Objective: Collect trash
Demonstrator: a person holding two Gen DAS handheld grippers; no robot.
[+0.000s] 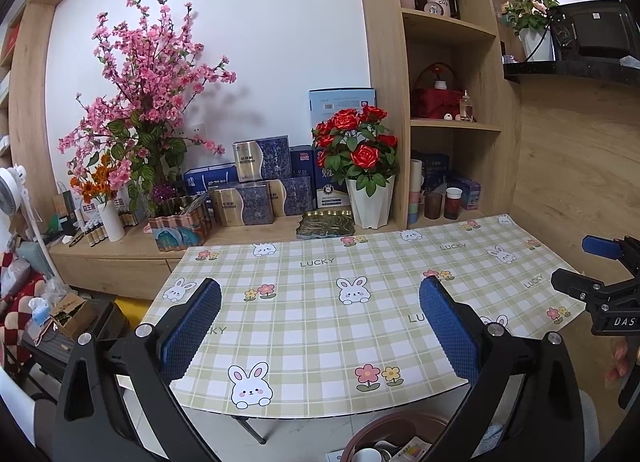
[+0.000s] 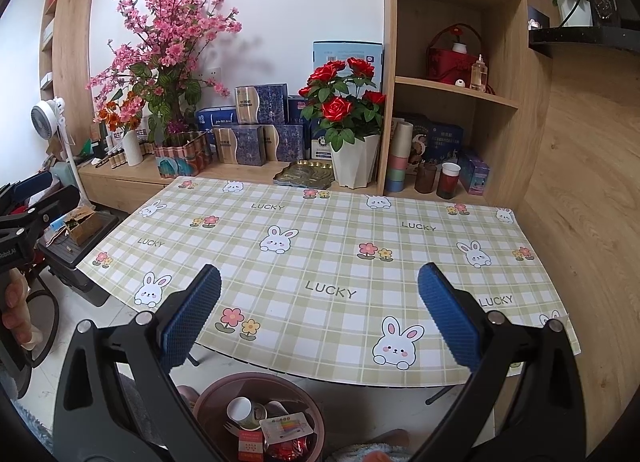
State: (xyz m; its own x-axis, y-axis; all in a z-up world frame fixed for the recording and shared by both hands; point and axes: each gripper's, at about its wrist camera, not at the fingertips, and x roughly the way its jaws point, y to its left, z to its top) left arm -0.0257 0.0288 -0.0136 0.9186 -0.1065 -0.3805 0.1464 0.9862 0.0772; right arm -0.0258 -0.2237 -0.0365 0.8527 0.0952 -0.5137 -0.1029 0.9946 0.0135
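A brown round bin (image 2: 212, 398) stands on the floor below the table's near edge; its rim also shows in the left wrist view as the bin (image 1: 384, 424). Inside lie a white paper cup (image 2: 240, 410), a small card packet (image 2: 286, 428), a red wrapper (image 2: 286, 452) and a plastic fork. My left gripper (image 1: 320, 330) hovers open over the near part of the checked tablecloth (image 1: 320, 326), nothing between its blue pads. My right gripper (image 2: 320, 314) is open too, above the table's front edge (image 2: 320, 376) and the bin.
The other gripper shows at the right edge (image 1: 600, 286) and at the left edge (image 2: 24, 214). Behind the table a wooden ledge carries a red rose pot (image 2: 354, 158), gift boxes (image 2: 256, 134), a green tray (image 2: 304, 174) and cups (image 2: 448, 180). Clutter and a fan (image 2: 48, 114) stand left.
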